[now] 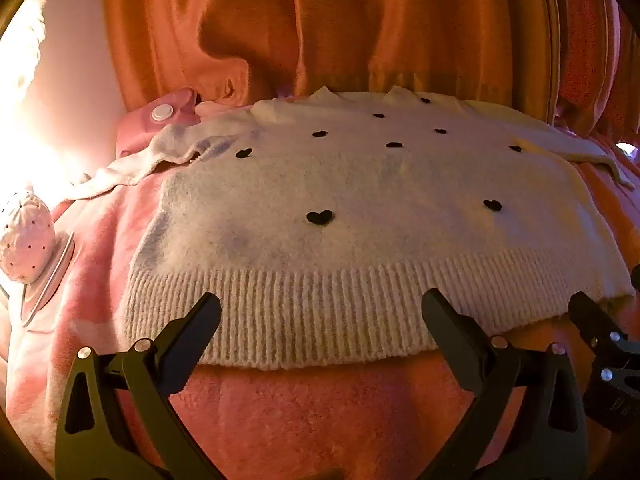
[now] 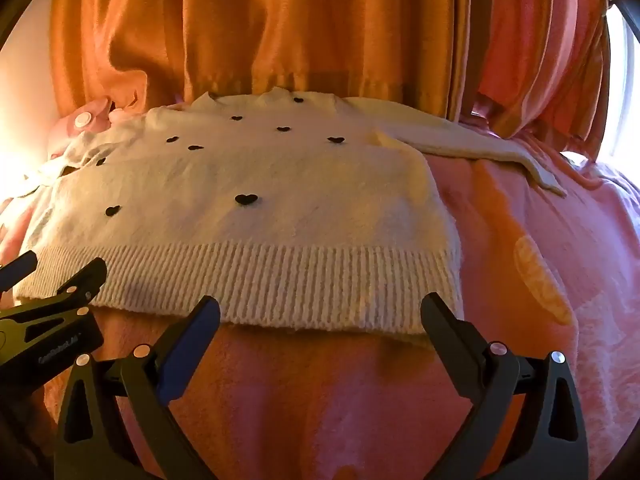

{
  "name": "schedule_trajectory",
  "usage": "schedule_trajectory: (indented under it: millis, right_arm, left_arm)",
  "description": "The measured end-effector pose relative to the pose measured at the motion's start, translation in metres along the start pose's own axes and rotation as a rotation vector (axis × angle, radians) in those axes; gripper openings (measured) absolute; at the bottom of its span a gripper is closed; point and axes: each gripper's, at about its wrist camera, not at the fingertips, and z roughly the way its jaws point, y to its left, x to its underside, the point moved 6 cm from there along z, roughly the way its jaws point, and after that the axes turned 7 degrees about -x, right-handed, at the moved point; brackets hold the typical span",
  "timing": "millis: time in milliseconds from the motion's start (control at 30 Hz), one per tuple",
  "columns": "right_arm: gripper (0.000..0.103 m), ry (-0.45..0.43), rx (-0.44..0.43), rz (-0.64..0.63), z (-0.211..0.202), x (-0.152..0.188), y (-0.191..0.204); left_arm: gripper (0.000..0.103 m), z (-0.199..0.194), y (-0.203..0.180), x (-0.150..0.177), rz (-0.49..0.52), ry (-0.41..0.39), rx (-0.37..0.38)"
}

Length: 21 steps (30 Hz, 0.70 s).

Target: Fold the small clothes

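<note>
A cream knit sweater (image 1: 360, 208) with small black hearts lies flat, front up, on a pink blanket (image 1: 320, 408); it also shows in the right wrist view (image 2: 248, 208). Its ribbed hem (image 1: 320, 312) faces me, and both sleeves spread outward. My left gripper (image 1: 322, 306) is open and empty, its fingertips just over the hem's left half. My right gripper (image 2: 320, 308) is open and empty at the hem's right corner (image 2: 440, 280). Each gripper appears at the edge of the other's view: the right one (image 1: 600, 344) and the left one (image 2: 52, 284).
Orange curtains (image 1: 360, 28) hang right behind the sweater. A pink pouch with a white button (image 1: 162, 113) lies at the far left. A white dotted object (image 1: 26, 236) sits at the left edge. The blanket (image 2: 560, 280) extends right, with an orange-slice print.
</note>
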Motion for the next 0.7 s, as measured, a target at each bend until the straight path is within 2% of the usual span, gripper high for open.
schedule_trajectory:
  millis: [200,267,333,700]
  right_arm:
    - [0.098,0.000,0.011,-0.011,0.002,0.004,0.012]
    - [0.098,0.002,0.015,-0.013,0.003,0.005,0.016]
    - [0.098,0.004,0.001,-0.007,0.004,0.001,0.006]
    - [0.098,0.003,-0.004,-0.009,0.006,-0.001,0.006]
  left_arm:
    - [0.098,0.003,-0.006,0.001,0.019,0.007,0.002]
    - [0.098,0.002,-0.014,0.005,0.015,-0.014,-0.008]
    - [0.098,0.007,-0.013,0.007,0.014,-0.005,0.007]
    - [0.098,0.008,-0.015,0.003,0.006,0.000,0.020]
